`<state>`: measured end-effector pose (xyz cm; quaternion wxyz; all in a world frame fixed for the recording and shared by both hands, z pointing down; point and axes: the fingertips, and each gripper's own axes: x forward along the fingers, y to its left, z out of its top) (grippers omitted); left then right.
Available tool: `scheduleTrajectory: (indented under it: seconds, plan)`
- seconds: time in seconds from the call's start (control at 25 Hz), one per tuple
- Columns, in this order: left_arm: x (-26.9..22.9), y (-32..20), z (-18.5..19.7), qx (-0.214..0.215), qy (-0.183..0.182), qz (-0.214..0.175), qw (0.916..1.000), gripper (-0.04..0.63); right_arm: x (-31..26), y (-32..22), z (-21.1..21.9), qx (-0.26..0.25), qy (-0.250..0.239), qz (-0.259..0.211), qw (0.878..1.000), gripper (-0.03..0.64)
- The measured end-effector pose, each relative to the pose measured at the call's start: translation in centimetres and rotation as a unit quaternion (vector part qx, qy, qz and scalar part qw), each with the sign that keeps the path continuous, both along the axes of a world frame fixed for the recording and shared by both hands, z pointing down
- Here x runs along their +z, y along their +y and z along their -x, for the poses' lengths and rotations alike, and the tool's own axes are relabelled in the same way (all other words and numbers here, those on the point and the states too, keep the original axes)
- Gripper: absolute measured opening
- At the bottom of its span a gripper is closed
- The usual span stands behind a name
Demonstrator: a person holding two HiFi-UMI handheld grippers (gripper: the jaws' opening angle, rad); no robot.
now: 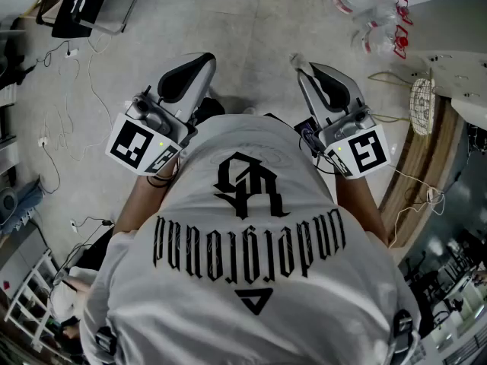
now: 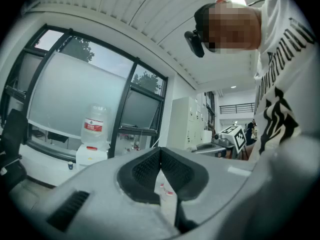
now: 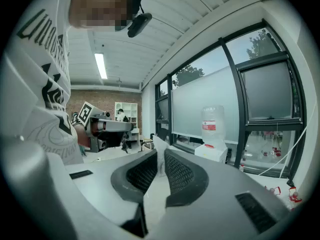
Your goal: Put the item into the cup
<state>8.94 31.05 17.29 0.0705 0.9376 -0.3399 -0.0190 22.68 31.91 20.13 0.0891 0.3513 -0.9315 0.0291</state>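
Two grippers are hanging side by side in front of the person's white printed shirt (image 1: 243, 272), well apart from each other. The left gripper (image 1: 204, 59) is pressing its pads together at the tips, with nothing between them. The right gripper (image 1: 303, 68) is clamping a thin white item (image 3: 159, 154), which is poking up past the pad tips.

On the right, the curved wooden edge of a table (image 1: 424, 162) is running near the right gripper, and a round wire mesh piece (image 1: 421, 105) is lying at that rim. Ahead of both grippers, pale concrete floor (image 1: 251, 44) is spreading out open. Thin cables (image 1: 90, 90) are trailing across it on the left, and clear bags with red marks (image 1: 374, 14) are lying at the far right.

Tall dark-framed windows (image 3: 260, 99) are lining the room's wall, and a water dispenser bottle (image 3: 212, 126) is standing below them.
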Motion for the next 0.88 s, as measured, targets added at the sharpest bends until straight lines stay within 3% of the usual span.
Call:
scheduleTrajectory:
  seconds: [0.44,0.88]
  plan:
    - [0.2,-0.7,1.8,-0.006,0.008,0.004,0.9999,0.014,-0.4,-0.6,1.6,-0.005,-0.022,0.004,1.0,0.048]
    - [0.8,-3.3,6.6,-0.006,0.011,0.013,0.9998,0.014,-0.1,-3.5,6.4,-0.005,-0.001,0.008,1.0,0.048]
